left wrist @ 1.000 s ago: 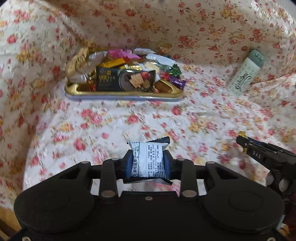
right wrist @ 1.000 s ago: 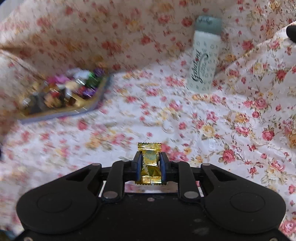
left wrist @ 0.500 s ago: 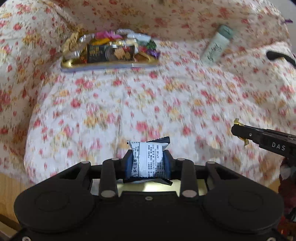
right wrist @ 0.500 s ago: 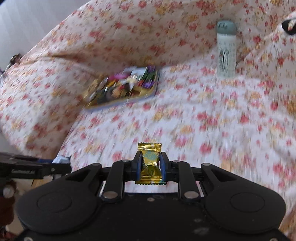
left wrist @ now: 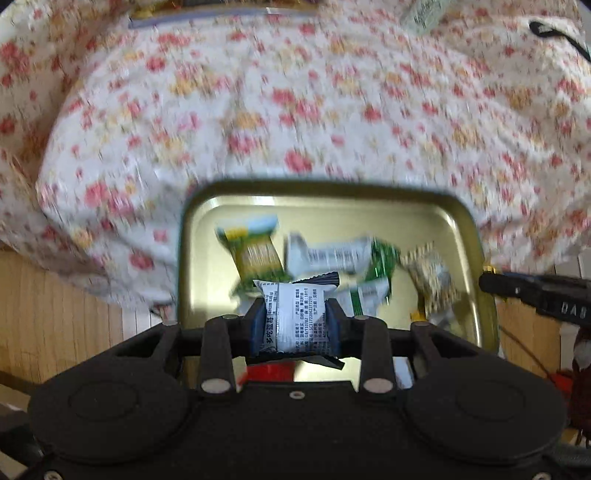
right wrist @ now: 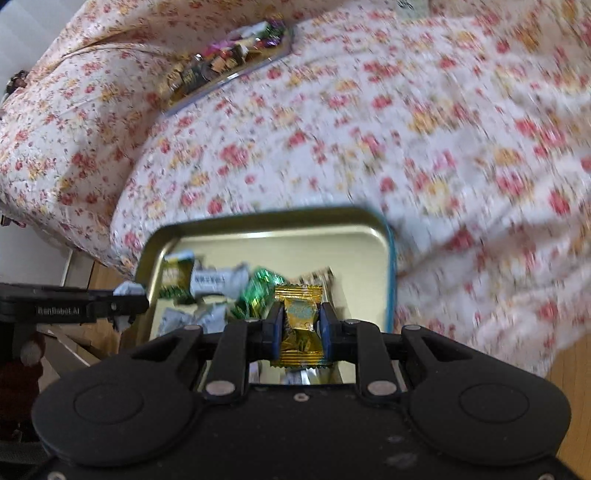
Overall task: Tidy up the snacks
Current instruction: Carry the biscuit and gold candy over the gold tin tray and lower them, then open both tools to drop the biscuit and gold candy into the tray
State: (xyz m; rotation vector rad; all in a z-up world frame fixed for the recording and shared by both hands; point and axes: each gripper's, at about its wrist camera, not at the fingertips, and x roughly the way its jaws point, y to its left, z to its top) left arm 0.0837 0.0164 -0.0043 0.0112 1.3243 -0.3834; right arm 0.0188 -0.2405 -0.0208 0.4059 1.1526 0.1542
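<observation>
My left gripper [left wrist: 295, 321] is shut on a white snack packet with black ends [left wrist: 295, 317], held above a gold tin tray [left wrist: 192, 236] that holds several wrapped snacks. My right gripper [right wrist: 299, 328] is shut on a gold-wrapped candy [right wrist: 300, 325], held above the same gold tray [right wrist: 332, 243]. The right gripper's tip also shows at the right edge of the left wrist view [left wrist: 535, 291]. The left gripper shows at the left of the right wrist view [right wrist: 74, 306]. A second tray full of mixed snacks [right wrist: 229, 59] lies far back on the floral cover.
A floral-covered sofa or bed [left wrist: 295, 92] fills the background. A pale green tube [left wrist: 421, 14] lies on it at the far right. Wooden floor [left wrist: 55, 317] shows below the cover's edge. A black strap [left wrist: 554, 33] lies at the top right.
Both grippers have pulled back from the full tray on the cover, each with its snack, and now hang over the near gold tray by the cover's front edge.
</observation>
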